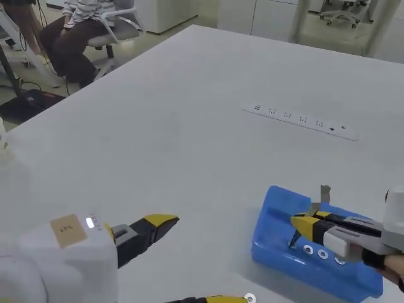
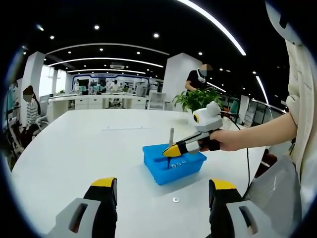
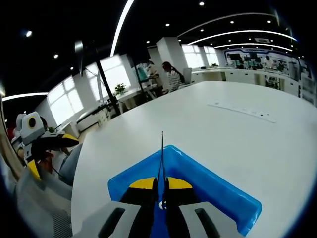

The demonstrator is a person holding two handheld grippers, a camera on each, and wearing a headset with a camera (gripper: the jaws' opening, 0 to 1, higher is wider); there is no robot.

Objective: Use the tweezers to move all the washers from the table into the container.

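Observation:
A blue container [image 1: 278, 211] stands at the lower right of the white table, with three washers [image 1: 322, 254] lying in it. My right gripper [image 1: 304, 221] is shut on the tweezers [image 1: 324, 192], whose thin tips point down into the container beside the washers. In the right gripper view the jaws of the right gripper [image 3: 160, 182] are closed on the tweezers [image 3: 161, 148] over the container [image 3: 218, 191]. One washer [image 1: 250, 298] lies on the table in front of the container; it is the same washer [image 2: 176, 200] seen between the jaws of my open, empty left gripper [image 2: 163, 186].
A flush socket strip [image 1: 300, 118] is set into the table beyond the container. A seated person [image 1: 76, 31] is at the far left corner. A potted plant [image 2: 190, 99] stands behind the right gripper [image 2: 185, 146]. Bare tabletop [image 1: 158, 126] spreads to the left.

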